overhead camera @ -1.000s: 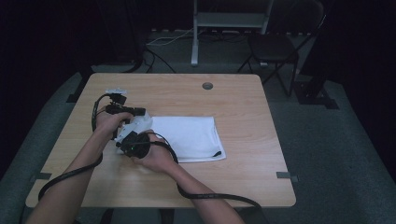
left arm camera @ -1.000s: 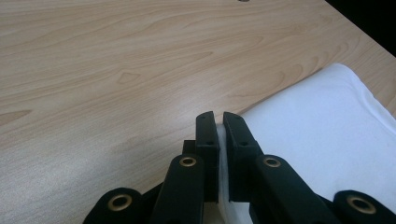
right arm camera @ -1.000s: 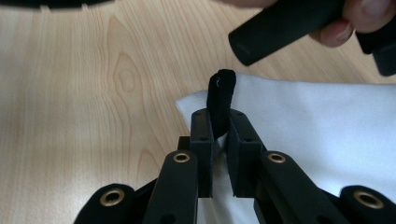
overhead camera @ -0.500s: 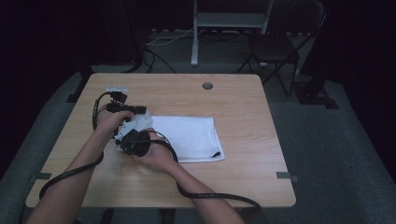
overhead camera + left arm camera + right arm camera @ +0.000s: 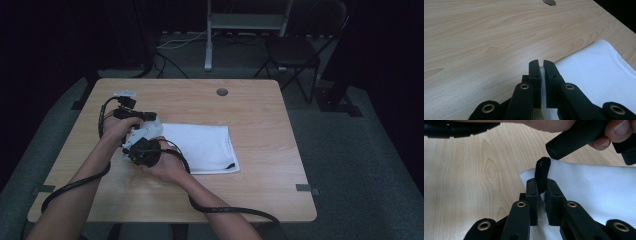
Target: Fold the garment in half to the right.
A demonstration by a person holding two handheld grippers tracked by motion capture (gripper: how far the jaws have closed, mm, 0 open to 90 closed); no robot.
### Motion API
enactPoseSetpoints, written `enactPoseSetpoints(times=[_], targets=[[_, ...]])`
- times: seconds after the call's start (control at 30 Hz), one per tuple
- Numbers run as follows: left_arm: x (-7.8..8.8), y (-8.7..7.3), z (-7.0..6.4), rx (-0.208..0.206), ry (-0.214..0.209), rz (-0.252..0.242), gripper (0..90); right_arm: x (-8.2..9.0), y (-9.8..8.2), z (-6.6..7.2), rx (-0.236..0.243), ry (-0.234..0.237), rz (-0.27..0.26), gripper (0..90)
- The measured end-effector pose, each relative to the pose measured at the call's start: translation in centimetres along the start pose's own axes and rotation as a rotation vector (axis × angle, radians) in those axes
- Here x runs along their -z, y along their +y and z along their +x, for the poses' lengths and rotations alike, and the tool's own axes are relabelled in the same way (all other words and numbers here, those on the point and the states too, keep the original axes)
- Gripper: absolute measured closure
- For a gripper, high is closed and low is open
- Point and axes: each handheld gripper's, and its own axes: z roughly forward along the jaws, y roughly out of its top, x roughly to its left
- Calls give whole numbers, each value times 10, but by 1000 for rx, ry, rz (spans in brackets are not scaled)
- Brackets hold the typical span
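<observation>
A white folded cloth (image 5: pixel 202 148) lay on the wooden table (image 5: pixel 260 120), a little left of its middle, with a small black tab at its near right corner. Both hands worked at the cloth's left end, close together.

The left gripper (image 5: pixel 541 65) had its jaws pressed nearly together on the cloth's far left edge; in the left gripper view a thin white fold ran up between the two black fingers (image 5: pixel 534 72), and the rest of the cloth spread away to the right of them.

The right gripper (image 5: pixel 541 184), just nearer, pinched the near left corner of the cloth, and a black strip of fabric (image 5: pixel 542 173) stood up between its fingers (image 5: pixel 532 192), rising past their tips. The white cloth lay beyond and to the right of those fingers, and the other hand's gripper handle showed just above.
</observation>
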Motion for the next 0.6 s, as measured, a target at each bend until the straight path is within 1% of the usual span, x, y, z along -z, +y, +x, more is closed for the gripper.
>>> enactPoseSetpoints(times=[0.1, 0.27, 0.47, 0.6], targets=[[1, 2, -1, -1, 1, -3, 857, 1, 2, 0, -6, -2, -8, 829], [5, 5, -1, -3, 15, -7, 857, 4, 4, -1, -16, -1, -25, 829], [9, 8, -1, -8, 18, -8, 857, 8, 7, -2, -23, 2, -41, 829], [12, 13, -2, -13, 21, -7, 857, 11, 9, -3, -34, 1, -55, 829]])
